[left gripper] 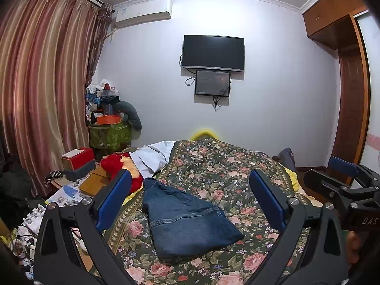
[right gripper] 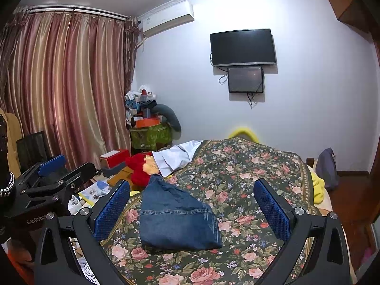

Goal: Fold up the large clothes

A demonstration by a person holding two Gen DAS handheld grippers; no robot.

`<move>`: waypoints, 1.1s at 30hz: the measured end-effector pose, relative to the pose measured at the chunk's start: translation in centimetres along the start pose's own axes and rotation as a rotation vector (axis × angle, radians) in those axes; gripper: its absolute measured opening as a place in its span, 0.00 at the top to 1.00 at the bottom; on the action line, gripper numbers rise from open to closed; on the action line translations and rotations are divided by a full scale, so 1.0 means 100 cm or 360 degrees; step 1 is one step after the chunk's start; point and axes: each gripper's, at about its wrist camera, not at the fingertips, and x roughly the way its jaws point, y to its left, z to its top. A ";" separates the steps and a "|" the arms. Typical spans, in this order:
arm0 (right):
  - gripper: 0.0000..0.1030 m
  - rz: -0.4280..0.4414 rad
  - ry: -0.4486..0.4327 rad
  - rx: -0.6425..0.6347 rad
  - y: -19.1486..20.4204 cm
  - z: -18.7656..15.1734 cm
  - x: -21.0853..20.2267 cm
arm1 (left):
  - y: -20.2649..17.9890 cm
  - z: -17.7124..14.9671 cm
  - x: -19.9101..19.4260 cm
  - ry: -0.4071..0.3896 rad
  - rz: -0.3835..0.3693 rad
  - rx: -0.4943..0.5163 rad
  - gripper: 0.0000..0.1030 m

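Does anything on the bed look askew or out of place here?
The folded jeans lie skewed on the floral bedspread, edges uneven. Both the left gripper and right gripper hang open above, touching nothing.

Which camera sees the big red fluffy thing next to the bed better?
The right wrist view shows the red fluffy thing better, almost whole beside the bed. In the left wrist view a blue finger pad of the left gripper hides its lower part.

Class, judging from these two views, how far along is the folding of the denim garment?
Done: the denim garment lies folded into a compact bundle on the floral bedspread. In hand: nothing; the left tool and right tool are open, apart from it. Left: seemingly nothing.
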 end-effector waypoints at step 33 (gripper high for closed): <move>0.00 0.0010 0.0000 0.0007 -0.001 -0.001 -0.001 | -0.006 -0.002 0.001 0.0043 -0.0071 -0.0022 0.03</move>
